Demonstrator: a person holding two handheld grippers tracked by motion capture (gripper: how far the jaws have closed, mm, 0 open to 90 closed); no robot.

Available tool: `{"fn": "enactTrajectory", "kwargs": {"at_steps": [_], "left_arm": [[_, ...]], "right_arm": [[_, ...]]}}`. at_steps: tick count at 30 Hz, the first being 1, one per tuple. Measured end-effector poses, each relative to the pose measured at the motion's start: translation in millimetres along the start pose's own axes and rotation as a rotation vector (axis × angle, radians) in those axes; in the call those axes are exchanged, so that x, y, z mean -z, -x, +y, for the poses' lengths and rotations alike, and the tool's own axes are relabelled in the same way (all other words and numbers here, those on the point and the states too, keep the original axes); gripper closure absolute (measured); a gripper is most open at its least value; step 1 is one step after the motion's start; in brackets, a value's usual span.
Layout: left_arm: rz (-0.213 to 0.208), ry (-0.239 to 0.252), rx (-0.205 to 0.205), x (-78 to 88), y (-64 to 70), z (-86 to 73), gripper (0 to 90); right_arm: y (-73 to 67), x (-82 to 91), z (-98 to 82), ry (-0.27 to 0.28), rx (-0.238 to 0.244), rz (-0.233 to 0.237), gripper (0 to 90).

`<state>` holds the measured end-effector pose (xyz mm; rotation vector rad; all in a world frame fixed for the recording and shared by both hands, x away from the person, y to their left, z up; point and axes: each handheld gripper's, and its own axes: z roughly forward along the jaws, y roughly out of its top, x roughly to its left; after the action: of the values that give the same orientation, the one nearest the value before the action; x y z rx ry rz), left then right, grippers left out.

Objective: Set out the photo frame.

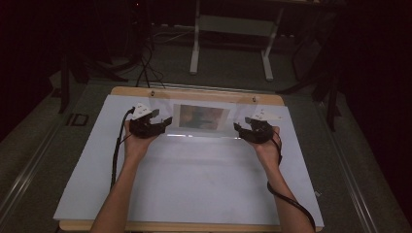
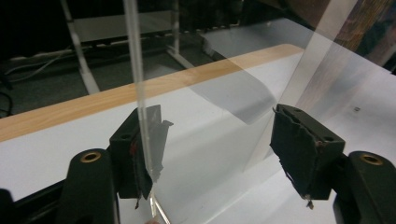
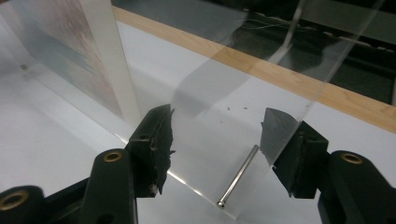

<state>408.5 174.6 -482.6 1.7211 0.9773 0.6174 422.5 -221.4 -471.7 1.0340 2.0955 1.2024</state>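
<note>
White table (image 1: 194,184), dark room | clear frame (image 1: 201,118) with photo stands upright at far edge | left gripper (image 1: 165,121), right gripper (image 1: 239,128) flank its ends, jaws spread, not clamping | frame seemingly self-supporting.

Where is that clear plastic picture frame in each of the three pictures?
High view: the frame stands at the table's far middle, between the two grippers.
Left gripper view: its clear panel spans the middle and right, its edge against the left finger.
Right gripper view: the panel rises between the open fingers; the photo sits upper left.
Shared landmark: the table's wooden far edge.
</note>
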Motion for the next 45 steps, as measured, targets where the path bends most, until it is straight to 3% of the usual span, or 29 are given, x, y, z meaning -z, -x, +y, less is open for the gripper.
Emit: {"fn": "enactTrajectory", "kwargs": {"at_steps": [9,31,36,40,45], "left_arm": [[0.043,-0.006,-0.030,-4.6,3.2,2.1,30.5],[0.046,-0.045,-0.016,-6.9,2.6,8.6,30.2],[0.052,-0.051,-0.029,-5.4,6.8,12.4,29.7],[0.043,-0.066,-0.022,-4.0,8.4,13.1,29.7],[0.019,-0.088,0.017,1.3,11.0,12.3,29.8]], "right_arm": [[0.7,-3.2,1.9,-0.001,0.004,-0.014,41.7],[0.0,-4.1,4.4,-0.009,-0.016,-0.025,41.4],[0.2,-1.7,3.4,-0.010,-0.027,-0.028,41.4],[-0.2,1.9,2.2,-0.009,-0.032,-0.025,41.6],[-2.2,13.5,3.4,-0.001,-0.029,-0.012,42.7]]}}
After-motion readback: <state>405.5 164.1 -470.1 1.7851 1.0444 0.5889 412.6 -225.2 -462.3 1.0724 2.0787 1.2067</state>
